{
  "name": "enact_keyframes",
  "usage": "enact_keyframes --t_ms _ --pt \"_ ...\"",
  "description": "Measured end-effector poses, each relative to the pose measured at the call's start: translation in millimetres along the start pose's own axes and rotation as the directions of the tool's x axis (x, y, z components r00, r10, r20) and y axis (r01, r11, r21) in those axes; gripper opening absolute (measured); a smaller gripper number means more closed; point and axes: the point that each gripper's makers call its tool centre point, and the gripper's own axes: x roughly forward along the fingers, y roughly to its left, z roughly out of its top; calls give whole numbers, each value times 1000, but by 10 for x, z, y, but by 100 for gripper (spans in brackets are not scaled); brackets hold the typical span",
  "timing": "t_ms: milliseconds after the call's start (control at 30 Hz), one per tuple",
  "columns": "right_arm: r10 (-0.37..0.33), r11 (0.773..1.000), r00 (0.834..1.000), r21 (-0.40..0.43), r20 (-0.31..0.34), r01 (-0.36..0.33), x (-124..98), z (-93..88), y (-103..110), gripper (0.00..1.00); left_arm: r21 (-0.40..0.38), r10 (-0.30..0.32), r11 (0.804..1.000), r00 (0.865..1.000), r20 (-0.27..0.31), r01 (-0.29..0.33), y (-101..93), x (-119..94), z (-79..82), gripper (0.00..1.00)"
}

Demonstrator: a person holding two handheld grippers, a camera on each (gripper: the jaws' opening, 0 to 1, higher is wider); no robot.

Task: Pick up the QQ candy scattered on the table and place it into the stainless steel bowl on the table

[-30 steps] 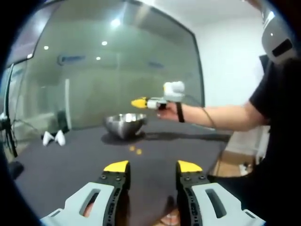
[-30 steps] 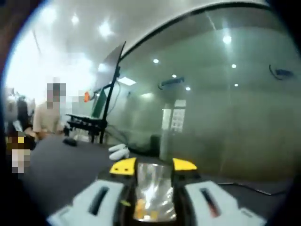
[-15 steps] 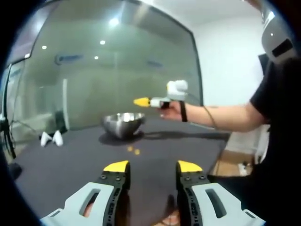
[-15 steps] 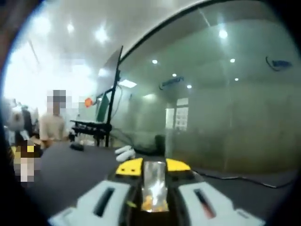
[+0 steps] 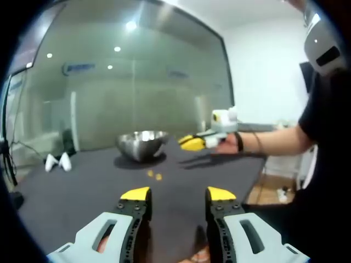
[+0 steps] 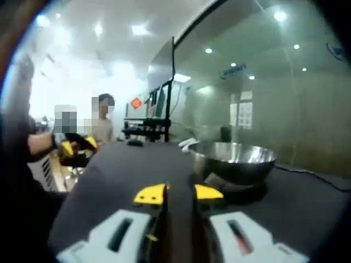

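The stainless steel bowl stands on the dark table, a little beyond two small orange candies that lie loose on the tabletop. My left gripper hovers low at the near side, jaws wide open and empty. My right gripper hangs to the right of the bowl, just above the table. In the right gripper view the bowl is close on the right; my right gripper has its jaws a narrow gap apart, with nothing between them. The left gripper shows at the far left.
Two white objects lie at the table's far left, near a glass wall behind the bowl. A person in black stands at the right edge. Other people and a dark stand are beyond the table's end.
The shiny candy packet that my right gripper held is gone from its jaws. That gripper has dropped and drawn back from beside the bowl. The left gripper has stayed put.
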Motion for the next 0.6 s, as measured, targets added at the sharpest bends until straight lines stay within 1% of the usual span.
enact_keyframes --t_ms 33,100,133,200,267,367,467,500,533,600 --pt "20 1000 1000 15 -12 -20 -9 -32 49 19 -4 4 1000 1000 3 -3 14 -1 8 41" --pt "30 1000 999 3 -14 -30 -10 -19 112 19 -1 8 1000 1000 5 -8 23 -5 25 41" --pt "41 999 999 13 -9 -41 -2 -8 134 19 2 8 1000 1000 5 -8 23 -8 32 41" --pt "53 998 998 38 -24 -52 43 -34 156 19 6 8 1000 1000 6 -8 20 -17 39 41" --pt "73 996 996 46 -41 -71 105 -78 200 19 9 7 1000 1000 6 -7 13 -35 30 41" --pt "104 994 992 29 -64 -102 201 -109 289 19 9 7 1000 1000 5 -7 21 -69 11 41" --pt "151 989 985 17 -87 -150 333 -130 378 19 4 18 1000 1000 3 -18 46 -89 -1 41" --pt "164 987 981 11 -105 -163 381 -147 413 19 5 20 1000 1000 3 -20 48 -94 -1 41" --pt "167 985 978 -14 -129 -170 449 -175 423 19 4 21 1000 1000 4 -21 49 -99 2 41" --pt "182 982 969 -12 -166 -187 549 -226 455 19 3 18 1000 1000 5 -18 42 -104 3 41"
